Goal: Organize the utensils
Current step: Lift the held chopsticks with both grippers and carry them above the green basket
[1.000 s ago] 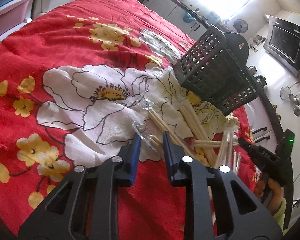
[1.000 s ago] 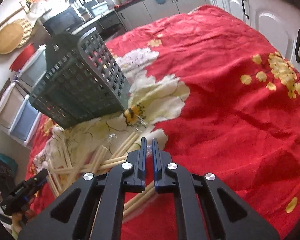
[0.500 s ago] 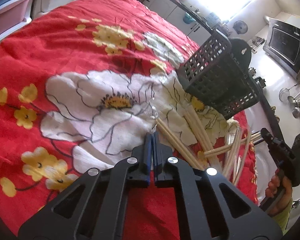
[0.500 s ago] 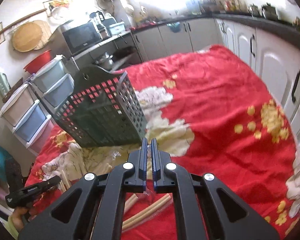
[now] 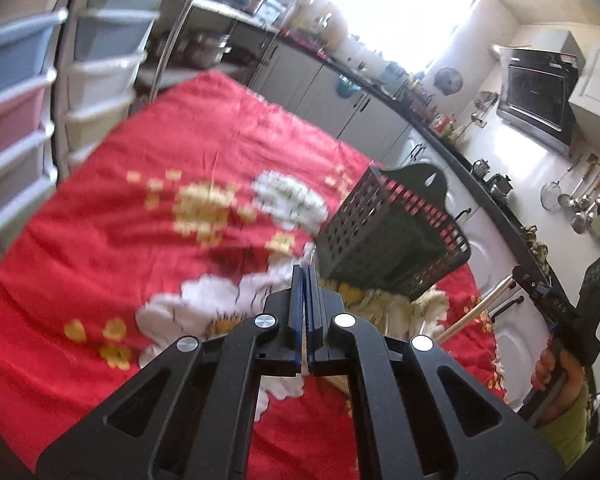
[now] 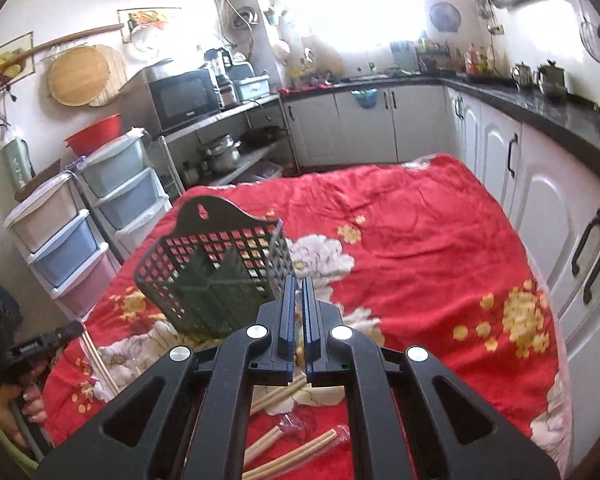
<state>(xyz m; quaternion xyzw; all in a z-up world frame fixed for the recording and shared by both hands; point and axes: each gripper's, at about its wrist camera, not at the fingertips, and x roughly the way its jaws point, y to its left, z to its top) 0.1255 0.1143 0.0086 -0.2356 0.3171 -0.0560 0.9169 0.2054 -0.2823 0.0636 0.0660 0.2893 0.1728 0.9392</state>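
A dark slotted utensil basket (image 5: 392, 240) stands tilted on the red floral cloth; it also shows in the right wrist view (image 6: 216, 276). My left gripper (image 5: 305, 276) is shut on a thin chopstick (image 5: 305, 360), raised just left of the basket. In the right wrist view that chopstick (image 6: 98, 364) hangs below my left hand. My right gripper (image 6: 297, 284) is raised near the basket's right side, jaws nearly closed on a clear chopstick wrapper (image 6: 298, 340). The held chopstick (image 5: 476, 312) hangs from it in the left view. Several more chopsticks (image 6: 296, 452) lie on the cloth below.
Plastic drawer units (image 6: 64, 236) stand left of the table. White cabinets (image 6: 560, 216) and a dark counter run along the right. A microwave shelf (image 6: 188, 100) stands behind. The far half of the red cloth (image 6: 400, 216) holds nothing.
My left gripper shut on a chopstick and lifted it from the pile toward the basket. My right gripper rose off the cloth with its chopstick. Both views tilted up.
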